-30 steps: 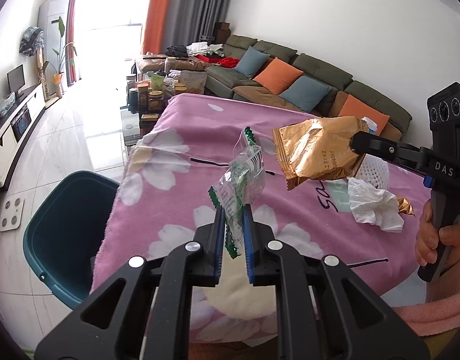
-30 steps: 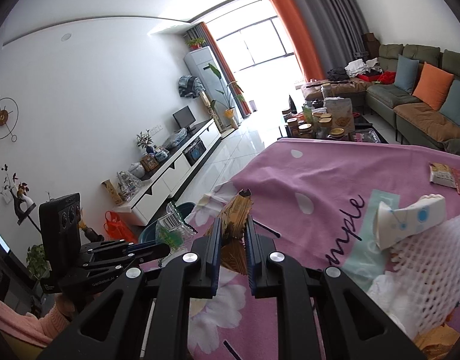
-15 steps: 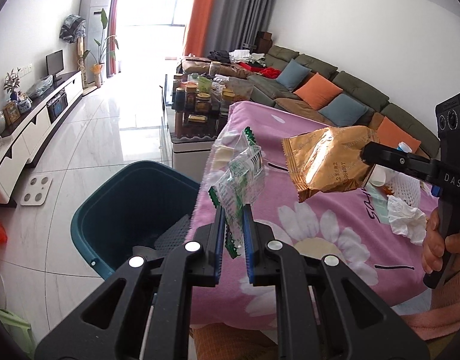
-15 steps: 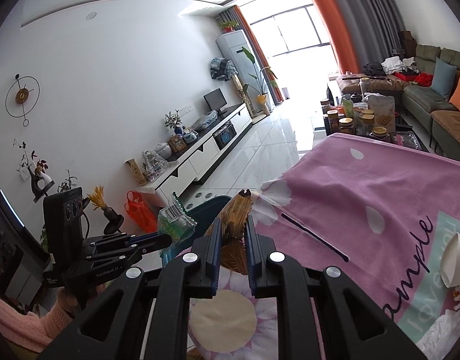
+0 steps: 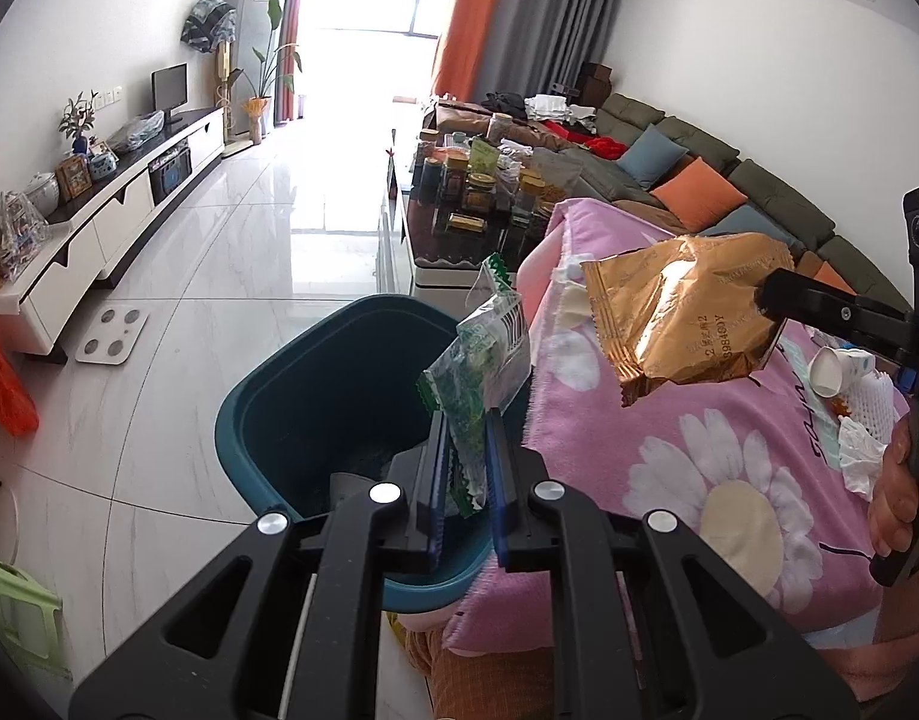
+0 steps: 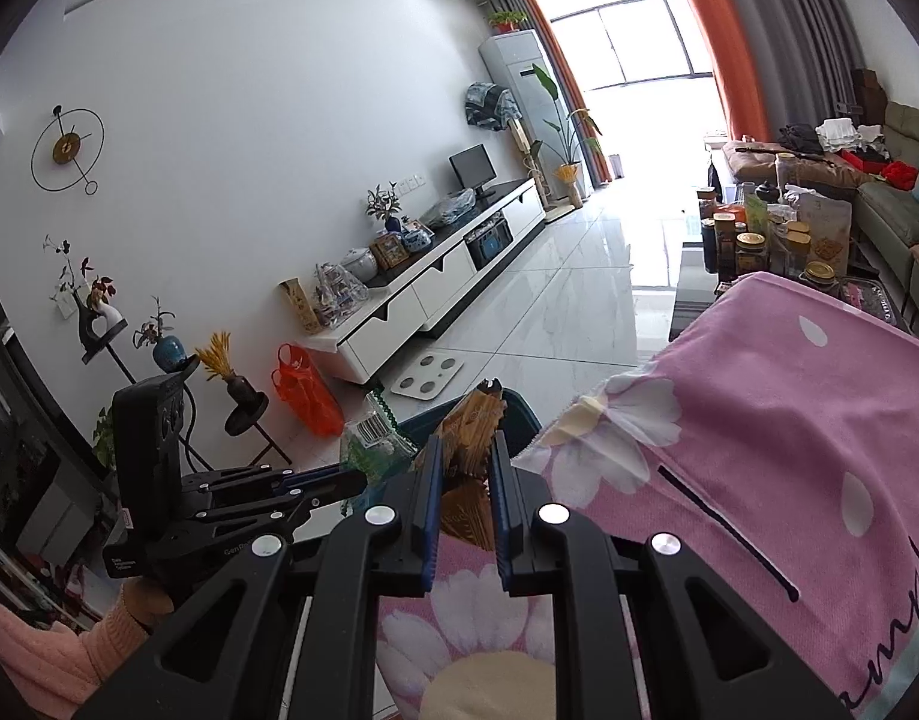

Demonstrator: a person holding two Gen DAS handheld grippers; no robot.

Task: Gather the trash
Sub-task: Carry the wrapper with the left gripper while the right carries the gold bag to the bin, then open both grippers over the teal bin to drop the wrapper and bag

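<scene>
The left gripper [image 5: 464, 468] is tipped down over the blue bin [image 5: 291, 396], a green wrapper [image 5: 480, 372] pinched between its fingers; a gold wrapper [image 5: 681, 318] is pinched by the right gripper [image 6: 465, 480].

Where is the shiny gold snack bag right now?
In the left wrist view, the gold snack bag hangs at the right, pinched in the right claw above the pink flowered blanket, beside the teal bin.

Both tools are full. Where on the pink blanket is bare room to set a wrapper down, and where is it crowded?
Bare: the pink blanket from its edge by the teal bin across the daisy print. Crowded: the far right, around the paper cup, foam net and tissue.
</scene>
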